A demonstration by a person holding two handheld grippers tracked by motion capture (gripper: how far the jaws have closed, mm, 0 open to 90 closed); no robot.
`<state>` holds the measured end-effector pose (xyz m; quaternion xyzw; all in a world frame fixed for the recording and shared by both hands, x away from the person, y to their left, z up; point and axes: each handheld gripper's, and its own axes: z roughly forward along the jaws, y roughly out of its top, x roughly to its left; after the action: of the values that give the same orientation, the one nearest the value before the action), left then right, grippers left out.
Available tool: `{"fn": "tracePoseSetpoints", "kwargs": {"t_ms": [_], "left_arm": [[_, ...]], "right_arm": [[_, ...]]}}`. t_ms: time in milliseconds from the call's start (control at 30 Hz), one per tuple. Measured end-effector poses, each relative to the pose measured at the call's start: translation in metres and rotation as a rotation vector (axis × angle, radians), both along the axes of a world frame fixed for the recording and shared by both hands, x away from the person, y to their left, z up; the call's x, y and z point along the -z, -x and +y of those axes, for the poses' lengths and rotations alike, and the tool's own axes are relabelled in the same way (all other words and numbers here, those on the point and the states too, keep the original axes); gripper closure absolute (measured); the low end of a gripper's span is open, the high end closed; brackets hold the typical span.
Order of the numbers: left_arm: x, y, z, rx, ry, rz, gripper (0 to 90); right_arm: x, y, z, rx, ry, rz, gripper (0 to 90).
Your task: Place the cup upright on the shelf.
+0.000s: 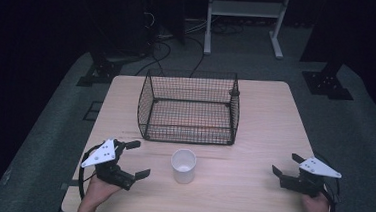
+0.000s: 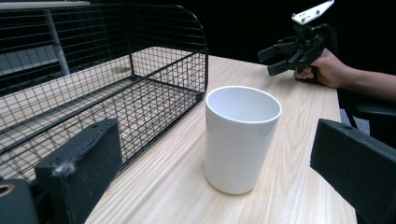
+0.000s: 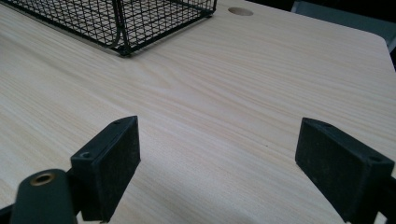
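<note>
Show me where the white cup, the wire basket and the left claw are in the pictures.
white cup (image 2: 238,140), left gripper view, on its outer wall.
wire basket (image 1: 188,134), high view, on its near mesh wall.
left claw (image 1: 135,158), high view, midway between its two open fingertips.

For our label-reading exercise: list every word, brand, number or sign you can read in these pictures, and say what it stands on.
None: no readable text in any view. The cup, basket, table and both claws, left and right, bear no print.
</note>
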<state>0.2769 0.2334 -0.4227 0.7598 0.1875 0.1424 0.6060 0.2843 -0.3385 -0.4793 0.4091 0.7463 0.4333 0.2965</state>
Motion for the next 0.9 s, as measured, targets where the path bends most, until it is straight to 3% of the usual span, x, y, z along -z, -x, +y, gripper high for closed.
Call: {"fn": "tracePoseSetpoints", "kwargs": {"t_ms": [400,900], "left_arm": [[0.006,-0.008,-0.031,0.058,-0.064,0.037,1.6],[0.010,-0.017,-0.051,0.097,-0.084,0.057,1.6]], "right_arm": [[0.000,0.000,0.001,0.002,0.006,-0.004,13.3],[0.000,0.000,0.001,0.000,0.008,-0.007,13.3]]}}
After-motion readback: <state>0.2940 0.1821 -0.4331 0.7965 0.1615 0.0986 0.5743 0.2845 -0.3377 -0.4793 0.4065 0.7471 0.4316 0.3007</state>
